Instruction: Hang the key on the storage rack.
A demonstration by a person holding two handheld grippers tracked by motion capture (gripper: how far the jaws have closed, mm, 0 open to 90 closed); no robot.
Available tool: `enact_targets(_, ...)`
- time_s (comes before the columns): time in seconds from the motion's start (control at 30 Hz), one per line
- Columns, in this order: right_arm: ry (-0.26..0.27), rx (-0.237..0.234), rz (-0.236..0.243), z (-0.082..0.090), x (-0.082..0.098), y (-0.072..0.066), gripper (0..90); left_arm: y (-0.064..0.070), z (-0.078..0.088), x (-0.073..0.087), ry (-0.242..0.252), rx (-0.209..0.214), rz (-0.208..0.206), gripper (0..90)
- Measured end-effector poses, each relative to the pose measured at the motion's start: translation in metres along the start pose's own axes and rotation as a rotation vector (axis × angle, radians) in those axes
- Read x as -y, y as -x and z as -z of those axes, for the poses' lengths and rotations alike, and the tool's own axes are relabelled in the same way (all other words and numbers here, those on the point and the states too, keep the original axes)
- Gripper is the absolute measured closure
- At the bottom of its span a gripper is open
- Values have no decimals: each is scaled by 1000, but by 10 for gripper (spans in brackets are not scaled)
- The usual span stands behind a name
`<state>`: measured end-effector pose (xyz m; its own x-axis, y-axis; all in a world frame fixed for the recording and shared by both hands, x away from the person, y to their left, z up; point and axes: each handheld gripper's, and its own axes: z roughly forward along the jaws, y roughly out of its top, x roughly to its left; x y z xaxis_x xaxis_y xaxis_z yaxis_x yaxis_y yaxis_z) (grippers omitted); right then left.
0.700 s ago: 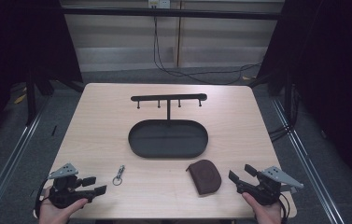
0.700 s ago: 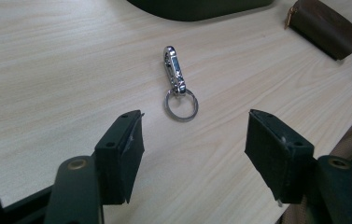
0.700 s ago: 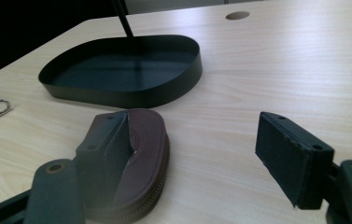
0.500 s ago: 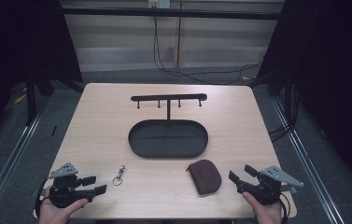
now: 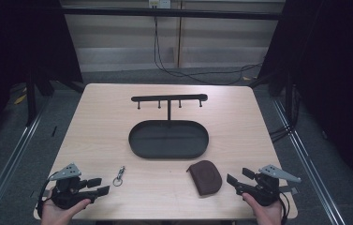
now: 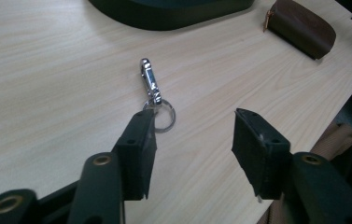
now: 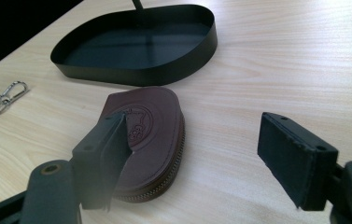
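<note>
A silver key clip with a ring (image 5: 119, 176) lies on the wooden table near the front left. My left gripper (image 5: 103, 185) rests just left of it, open and holding nothing. In the left gripper view the clip (image 6: 152, 88) lies just beyond the left jaw, outside my left gripper (image 6: 192, 121). A brown zipped leather pouch (image 5: 205, 177) lies front right. My right gripper (image 5: 236, 175) stands open beside it. Its left jaw in the right gripper view overlaps the pouch (image 7: 152, 126), and nothing sits inside my right gripper (image 7: 192, 126).
A black oval tray (image 5: 168, 140) sits at the table's middle, with a post and a hook bar (image 5: 169, 98) rising behind it. The tray wall (image 7: 136, 74) lies beyond the pouch. Both hands sit at the front table edge. Dark floor and cables surround the table.
</note>
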<state>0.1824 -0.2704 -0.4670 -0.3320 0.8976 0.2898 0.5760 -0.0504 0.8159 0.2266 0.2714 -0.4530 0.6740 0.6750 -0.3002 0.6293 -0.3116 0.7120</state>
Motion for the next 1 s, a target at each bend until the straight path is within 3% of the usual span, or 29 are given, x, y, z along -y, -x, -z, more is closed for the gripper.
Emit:
enact_targets(0.1,-8,-9,5,-1,0,0,253,-1,-1,-3,-14,16,15,584)
enact_targets(0.13,-23,-16,10,-2,0,-1,244,-3,-1,-6,-18,55,62,611)
enact_targets(0.17,-23,-16,10,-2,0,-1,244,-3,-1,-6,-18,55,62,611)
enact_targets(0.3,-29,-26,19,-3,-1,-2,243,-2,-1,-13,-42,6,52,560)
enact_targets(0.33,-30,-28,17,-3,-1,-2,243,-2,-3,-18,-76,-45,20,527)
enact_targets(0.37,-33,-30,16,-4,-1,-2,243,-2,-5,-20,-84,-58,14,514)
enact_targets(0.47,-42,-28,13,-5,-1,-1,246,-3,-8,-23,-111,-57,4,540)
enact_targets(0.53,-55,-24,11,-5,-1,-1,249,-4,-11,-26,-139,-70,-14,563)
enact_targets(0.67,-58,-25,10,-5,-1,0,249,-4,-19,-39,-175,-91,-10,570)
enact_targets(0.77,-63,-29,10,-5,-1,0,248,-4,-22,-44,-184,-114,-17,570)
enact_targets(1.0,-74,-26,16,-7,-1,-1,239,-6,-35,-59,-252,-119,-26,570)
